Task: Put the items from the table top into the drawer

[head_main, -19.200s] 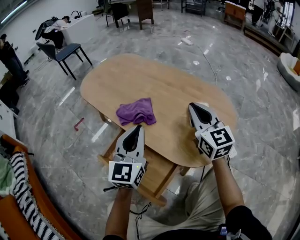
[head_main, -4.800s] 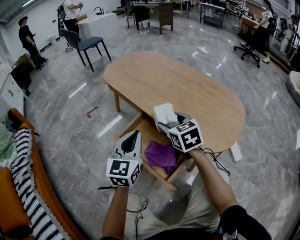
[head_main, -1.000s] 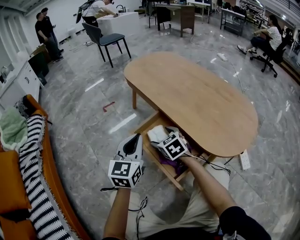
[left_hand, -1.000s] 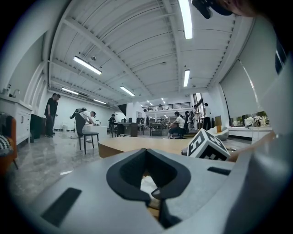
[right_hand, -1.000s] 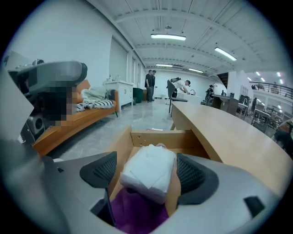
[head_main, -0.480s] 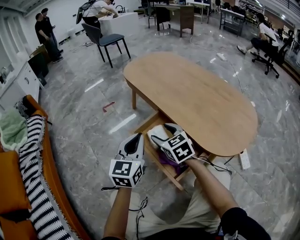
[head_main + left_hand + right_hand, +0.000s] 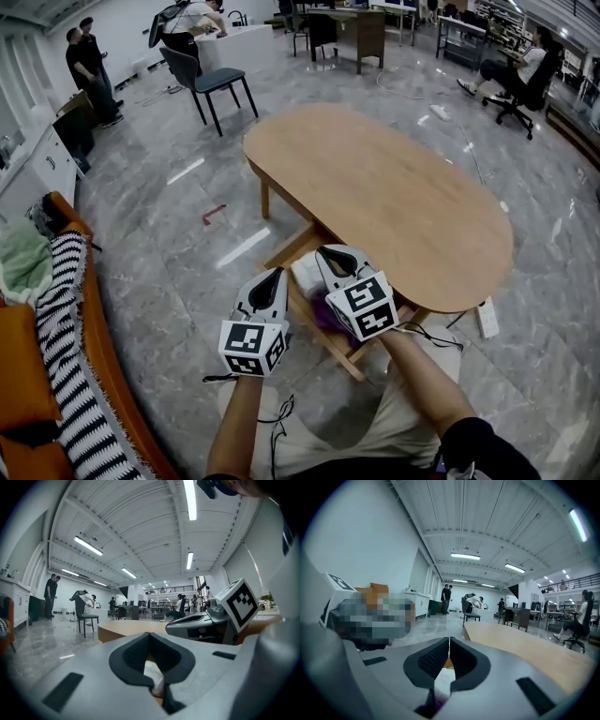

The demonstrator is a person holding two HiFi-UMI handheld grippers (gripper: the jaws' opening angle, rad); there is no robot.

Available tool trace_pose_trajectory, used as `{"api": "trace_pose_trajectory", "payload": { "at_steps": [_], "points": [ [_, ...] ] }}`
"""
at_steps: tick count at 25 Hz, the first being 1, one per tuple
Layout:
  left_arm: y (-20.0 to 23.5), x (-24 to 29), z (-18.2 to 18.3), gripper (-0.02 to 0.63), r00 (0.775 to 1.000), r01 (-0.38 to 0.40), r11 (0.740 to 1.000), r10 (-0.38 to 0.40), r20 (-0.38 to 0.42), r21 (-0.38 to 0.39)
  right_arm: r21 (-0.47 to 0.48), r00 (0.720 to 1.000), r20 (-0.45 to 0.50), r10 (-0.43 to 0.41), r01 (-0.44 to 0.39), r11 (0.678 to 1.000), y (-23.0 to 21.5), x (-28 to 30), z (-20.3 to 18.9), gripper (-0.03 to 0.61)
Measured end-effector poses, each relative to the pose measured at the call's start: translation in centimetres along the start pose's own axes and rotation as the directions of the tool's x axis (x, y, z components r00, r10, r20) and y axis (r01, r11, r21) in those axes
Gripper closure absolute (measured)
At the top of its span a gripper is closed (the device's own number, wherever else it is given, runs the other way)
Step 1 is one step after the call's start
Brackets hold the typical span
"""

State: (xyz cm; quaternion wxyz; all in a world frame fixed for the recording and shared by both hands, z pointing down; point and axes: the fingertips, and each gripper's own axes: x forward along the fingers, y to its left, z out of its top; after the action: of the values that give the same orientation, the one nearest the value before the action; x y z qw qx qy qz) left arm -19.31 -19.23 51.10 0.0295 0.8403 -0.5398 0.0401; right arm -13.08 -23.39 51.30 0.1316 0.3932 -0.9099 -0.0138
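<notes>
The oval wooden table [image 7: 394, 187] has a bare top. Its drawer [image 7: 330, 345] stands pulled out under the near edge. A white item [image 7: 304, 272] and a purple cloth [image 7: 328, 314] lie inside it. My right gripper [image 7: 322, 249] hovers over the drawer; its jaws have just been closing and are now shut with nothing between them. In the right gripper view the white item [image 7: 443, 681] shows below the shut right gripper [image 7: 449, 639]. My left gripper [image 7: 277, 271] is shut and empty, just left of the drawer. The left gripper view shows the left gripper [image 7: 150, 634] and the table edge [image 7: 126, 629].
A blue chair [image 7: 208, 80] stands beyond the table's far end. A striped cushion on an orange sofa [image 7: 66, 309] lies along the left. A power strip [image 7: 487, 319] rests on the marble floor at the right. People stand at the far left and sit at the far right.
My right gripper has risen out of the drawer and shut its jaws, leaving the white item in the drawer. The left gripper has stayed still.
</notes>
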Motion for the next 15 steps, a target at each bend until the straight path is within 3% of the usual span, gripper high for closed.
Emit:
{"api": "trace_pose_trajectory", "payload": {
  "at_steps": [15],
  "points": [
    [-0.7,0.5,0.4,0.609,1.0,0.008,1.0,-0.008,0.009,0.004,0.017,0.995,0.095,-0.018,0.017,1.0,-0.9,-2.1,1.3,0.56]
  ]
}}
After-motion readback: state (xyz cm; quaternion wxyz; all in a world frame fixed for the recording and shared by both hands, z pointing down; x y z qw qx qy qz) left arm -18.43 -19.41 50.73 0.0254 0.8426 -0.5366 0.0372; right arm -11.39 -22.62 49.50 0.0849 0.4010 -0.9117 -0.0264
